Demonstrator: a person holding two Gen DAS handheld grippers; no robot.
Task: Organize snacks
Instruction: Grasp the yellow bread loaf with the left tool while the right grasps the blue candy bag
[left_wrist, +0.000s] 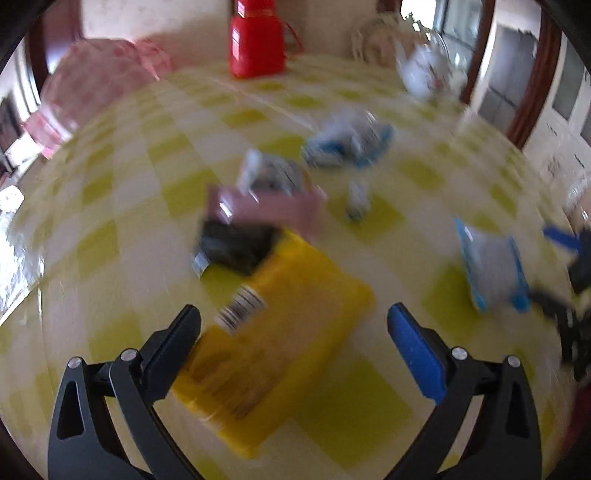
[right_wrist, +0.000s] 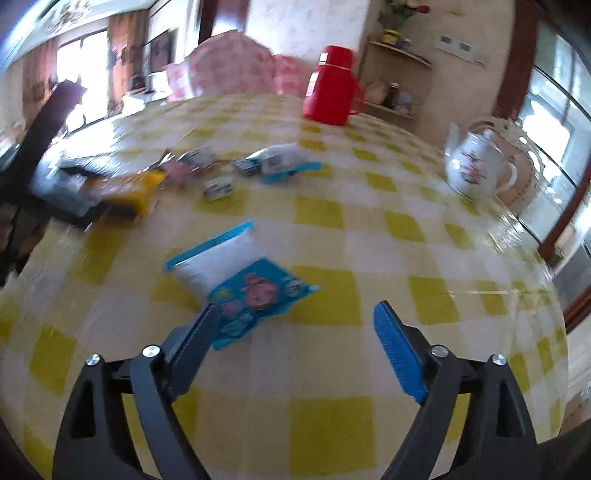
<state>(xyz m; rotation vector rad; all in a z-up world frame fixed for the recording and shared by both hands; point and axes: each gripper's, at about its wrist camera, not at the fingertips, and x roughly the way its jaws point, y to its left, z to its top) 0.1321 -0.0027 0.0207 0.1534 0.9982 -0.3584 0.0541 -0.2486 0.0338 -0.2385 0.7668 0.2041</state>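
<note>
Yellow snack packet (left_wrist: 273, 347): lying barcode-up on the checked tablecloth (left_wrist: 369, 406), sitting between the jaws, nearer the black finger; contact impossible to tell through blur.
Left gripper (left_wrist: 293, 321): standing wide open, gripping nothing, tilting down over the packet.
Blue-and-white snack pouch (right_wrist: 236, 280): lying flat ahead of the jaws, its near corner passing just beside the black finger.
Right gripper (right_wrist: 295, 321): gaping wide, holding nothing, angling down at the table.
Remaining snacks: pink packet (left_wrist: 269, 206), dark packet (left_wrist: 236, 247), blue packets (left_wrist: 347, 142) clustering beyond.
Background: red thermos (right_wrist: 330, 88), white teapot (right_wrist: 476, 166) standing at the far edge.
</note>
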